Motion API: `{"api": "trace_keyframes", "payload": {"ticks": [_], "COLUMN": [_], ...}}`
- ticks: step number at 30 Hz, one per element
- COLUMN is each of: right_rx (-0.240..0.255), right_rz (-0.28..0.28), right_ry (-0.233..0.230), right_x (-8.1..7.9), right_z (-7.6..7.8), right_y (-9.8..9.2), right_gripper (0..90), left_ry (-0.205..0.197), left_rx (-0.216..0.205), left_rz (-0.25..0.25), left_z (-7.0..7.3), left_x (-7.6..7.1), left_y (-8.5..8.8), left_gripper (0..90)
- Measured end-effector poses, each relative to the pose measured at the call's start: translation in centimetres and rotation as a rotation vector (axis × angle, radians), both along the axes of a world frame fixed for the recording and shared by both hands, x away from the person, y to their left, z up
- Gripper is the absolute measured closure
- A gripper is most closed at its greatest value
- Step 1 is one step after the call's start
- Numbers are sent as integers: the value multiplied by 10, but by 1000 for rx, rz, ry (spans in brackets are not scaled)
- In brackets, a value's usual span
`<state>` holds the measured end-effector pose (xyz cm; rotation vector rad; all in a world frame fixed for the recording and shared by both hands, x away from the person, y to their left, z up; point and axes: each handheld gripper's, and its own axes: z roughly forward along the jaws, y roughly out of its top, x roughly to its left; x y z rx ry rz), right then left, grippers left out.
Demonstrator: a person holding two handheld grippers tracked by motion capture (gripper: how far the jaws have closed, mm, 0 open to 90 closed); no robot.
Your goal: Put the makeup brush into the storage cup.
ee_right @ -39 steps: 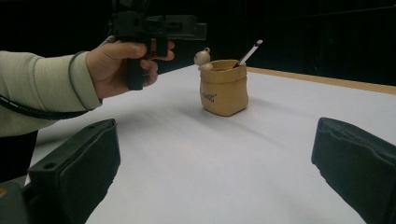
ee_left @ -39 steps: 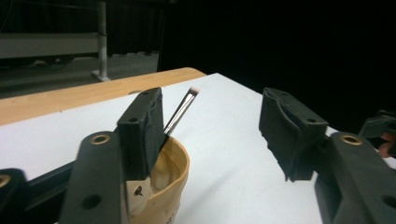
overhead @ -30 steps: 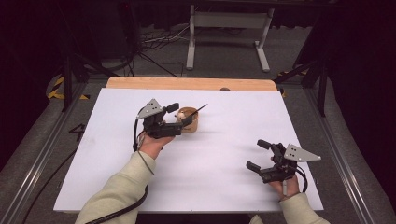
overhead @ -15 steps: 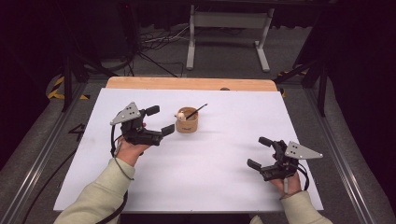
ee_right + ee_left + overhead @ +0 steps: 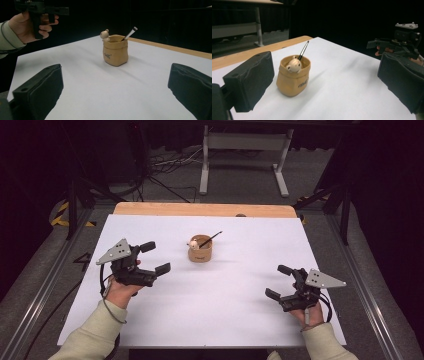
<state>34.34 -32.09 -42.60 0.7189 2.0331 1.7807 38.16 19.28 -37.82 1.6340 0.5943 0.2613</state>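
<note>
On the table (image 5: 210,310) the pot (image 5: 200,254) with its pen (image 5: 212,239) stands ahead of and apart from the left gripper (image 5: 156,257), whose empty jaws have just been opening, so it should retreat level, while the right gripper (image 5: 280,282) waits agape.

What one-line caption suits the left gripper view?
Open left gripper faces a tan bear pot holding a black pen on the white table.
</note>
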Motion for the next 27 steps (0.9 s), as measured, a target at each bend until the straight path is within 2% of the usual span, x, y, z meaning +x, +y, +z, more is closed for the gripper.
{"api": "trace_keyframes", "payload": {"ticks": [6, 12, 19, 27], "right_rx": [-6, -13, -29, -47], "right_rz": [0, 7, 12, 20], "right_ry": [5, 6, 4, 0], "right_x": [1, 3, 3, 3], "right_z": [0, 0, 1, 0], "right_y": [0, 0, 1, 1], "right_gripper": [3, 3, 3, 3], "left_ry": [14, 20, 28, 26], "left_rx": [1, -14, -28, -15], "left_rz": [2, 7, 18, 19], "left_z": [-7, -15, -28, -41], "left_x": [-8, -15, -22, -27], "left_y": [17, 29, 39, 45], "left_gripper": [15, 15, 16, 23]}}
